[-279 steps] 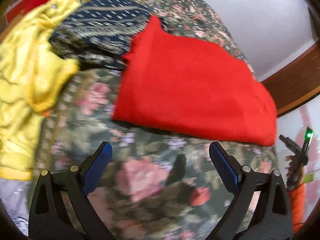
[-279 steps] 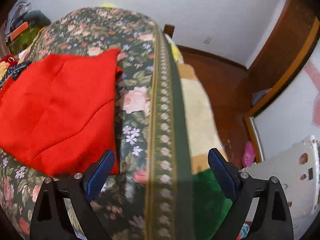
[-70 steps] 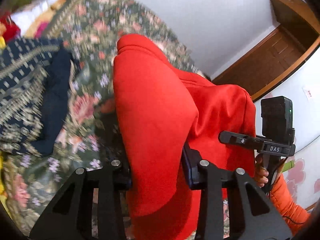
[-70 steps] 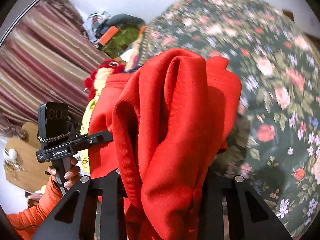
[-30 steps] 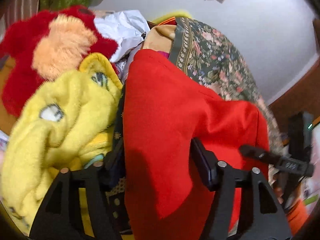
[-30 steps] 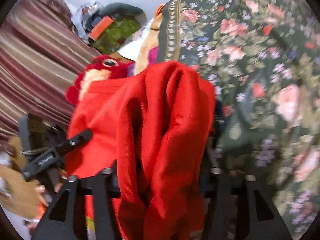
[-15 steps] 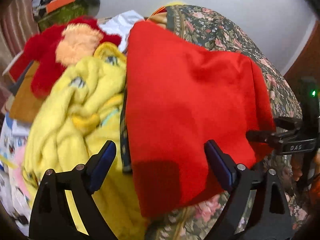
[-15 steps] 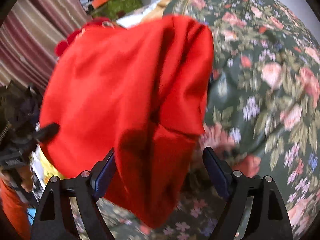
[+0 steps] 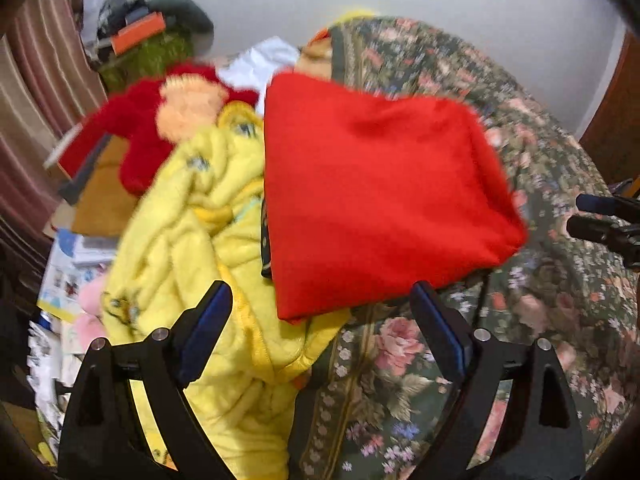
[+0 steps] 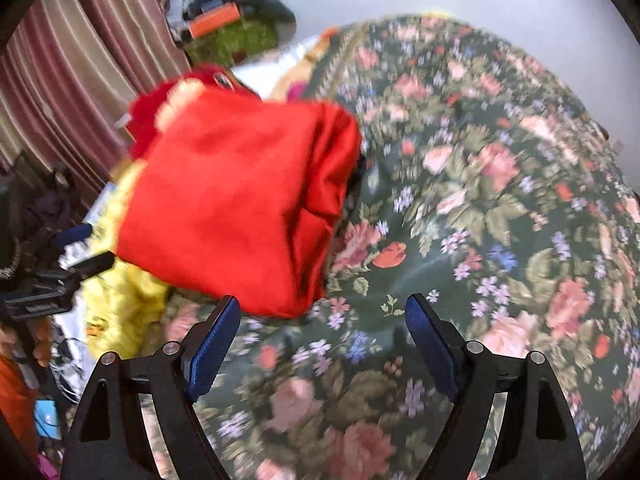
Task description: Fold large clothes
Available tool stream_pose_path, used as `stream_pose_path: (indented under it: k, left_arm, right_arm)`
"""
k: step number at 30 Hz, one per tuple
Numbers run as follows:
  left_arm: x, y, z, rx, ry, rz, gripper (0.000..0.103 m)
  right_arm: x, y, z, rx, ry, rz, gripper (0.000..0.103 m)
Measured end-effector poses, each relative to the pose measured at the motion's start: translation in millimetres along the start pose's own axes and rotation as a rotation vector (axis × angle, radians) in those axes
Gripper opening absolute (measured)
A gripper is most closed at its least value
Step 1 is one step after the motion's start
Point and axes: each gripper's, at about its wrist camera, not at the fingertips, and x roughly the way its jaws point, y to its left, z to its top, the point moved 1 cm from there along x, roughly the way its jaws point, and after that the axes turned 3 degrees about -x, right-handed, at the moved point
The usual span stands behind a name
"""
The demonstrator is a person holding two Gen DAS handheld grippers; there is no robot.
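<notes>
red garment (image 9: 380,200): folded into a rough square, lying on the bed (image 9: 560,320), one side overlapping the yellow blanket (image 9: 192,248)
left tongs (image 9: 320,320): released, spread wide, gripping nothing, just short of the near edge
right tongs (image 10: 320,332): also wide apart, empty, near the bottom corner
handling: soft, light, floppy knit, probably slumps if lifted by one point
best grab: thick folded edges or corners, both sides at once
risk: layers sliding apart

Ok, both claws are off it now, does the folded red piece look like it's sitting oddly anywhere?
Yes. The folded red garment lies half on the rumpled yellow garment and half on the floral bedspread, so it sits tilted. Its right edge is bunched rather than flat.
</notes>
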Motion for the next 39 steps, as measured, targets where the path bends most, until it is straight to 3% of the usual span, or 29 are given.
stream_pose_path:
  k: [7, 13, 16, 21, 27, 34, 39]
  left_arm:
    - [-112, -32, 7, 0.038, -0.226, -0.011, 0.091]
    - [-215, -59, 3, 0.033, -0.449, -0.075, 0.091]
    - [-266, -69, -11, 0.028, -0.577, -0.085, 0.091]
    - [-317, -79, -42, 0.011, -0.718, -0.105, 0.091]
    - [-345, -91, -74, 0.006, -0.814, -0.061, 0.091]
    - [-354, -96, -98, -0.031, -0.838, -0.08, 0.091]
    - [-359, -96, -108, -0.053, -0.85, -0.077, 0.091]
  right_arm:
    - [-119, 38, 3, -0.028, -0.252, 0.032, 0.083]
    - [-212, 74, -7, -0.061, -0.461, 0.068, 0.083]
    - [-258, 92, -21, -0.079, -0.571, 0.079, 0.083]
    - [-315, 120, -55, -0.107, -0.715, 0.093, 0.083]
    - [-345, 142, -99, -0.098, -0.794, 0.075, 0.083]
    - [-351, 152, -127, -0.089, -0.782, 0.056, 0.083]
    - [-350, 163, -136, -0.12, -0.787, -0.003, 0.083]
